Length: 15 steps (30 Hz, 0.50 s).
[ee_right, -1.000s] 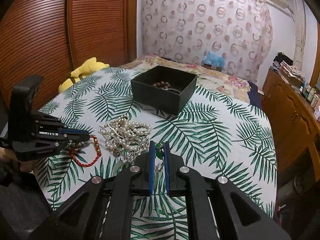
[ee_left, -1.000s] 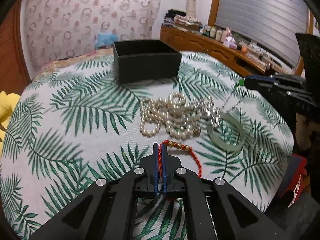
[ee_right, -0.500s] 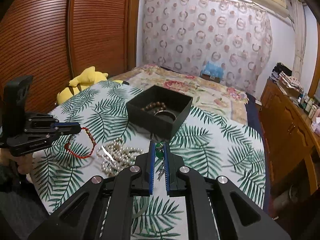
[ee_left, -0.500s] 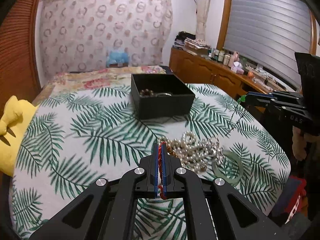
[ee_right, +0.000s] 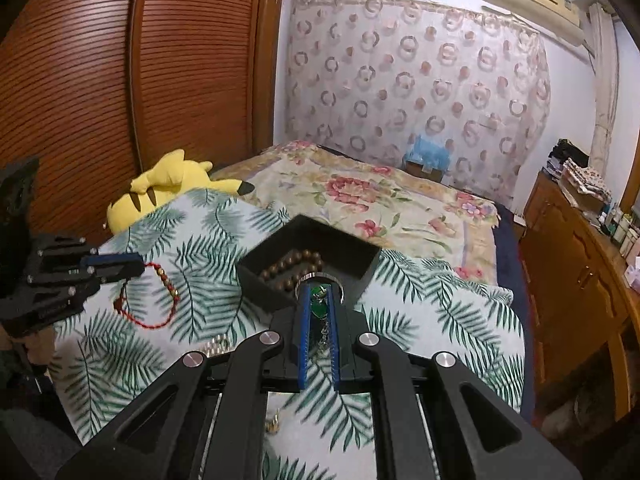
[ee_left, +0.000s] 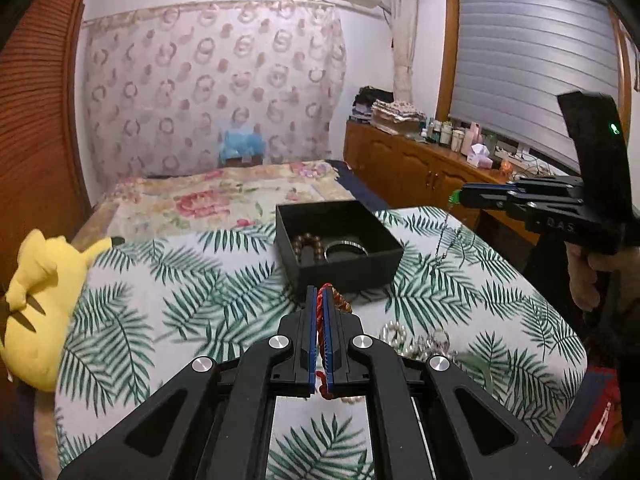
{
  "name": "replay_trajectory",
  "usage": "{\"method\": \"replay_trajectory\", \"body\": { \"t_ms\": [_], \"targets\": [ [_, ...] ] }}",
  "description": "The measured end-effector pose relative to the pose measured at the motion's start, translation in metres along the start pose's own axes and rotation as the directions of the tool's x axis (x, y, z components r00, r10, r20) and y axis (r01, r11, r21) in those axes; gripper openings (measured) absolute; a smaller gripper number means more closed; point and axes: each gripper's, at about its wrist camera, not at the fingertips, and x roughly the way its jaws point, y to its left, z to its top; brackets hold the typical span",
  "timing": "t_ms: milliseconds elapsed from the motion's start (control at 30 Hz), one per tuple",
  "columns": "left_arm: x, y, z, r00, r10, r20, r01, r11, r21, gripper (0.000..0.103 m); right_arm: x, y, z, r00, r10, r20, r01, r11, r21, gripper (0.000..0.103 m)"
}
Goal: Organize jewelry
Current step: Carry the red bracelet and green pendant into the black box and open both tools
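My left gripper [ee_left: 319,289] is shut on a red cord bracelet with gold beads [ee_right: 160,300], which hangs from it above the leaf-print cloth, left of the black box [ee_left: 340,254]. My right gripper [ee_right: 319,289] is shut on a green-pendant chain necklace [ee_right: 319,309]; its chain [ee_left: 445,240] dangles just right of the box. The open box [ee_right: 352,252] holds a brown bead bracelet [ee_left: 306,243] and a metal bangle [ee_left: 346,249]. Pearl strands [ee_left: 416,342] and a pale green bangle [ee_left: 478,366] lie on the cloth near the left gripper.
A yellow plush toy [ee_left: 38,300] lies at the cloth's left edge. A floral bedspread [ee_right: 360,196] lies beyond the box. A wooden dresser [ee_left: 420,168] stands to the right. A slatted wooden wardrobe [ee_right: 120,80] stands to the left.
Both grippers have risen off the cloth and moved toward the box, lifting the red bracelet and the pendant necklace. The jewelry pile has dropped lower in both views.
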Motion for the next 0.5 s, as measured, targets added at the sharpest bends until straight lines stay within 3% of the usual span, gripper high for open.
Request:
{"method": "replay_trajectory", "body": {
  "t_ms": [500],
  "targets": [
    [0.026,0.008,0.039,0.999,0.03,0.014,-0.03,0.999,0.019,0.002,0.062,-0.014,0.05,0.999,0.034,-0.028,-0.032,0.998,0.06,0.01]
  ]
}}
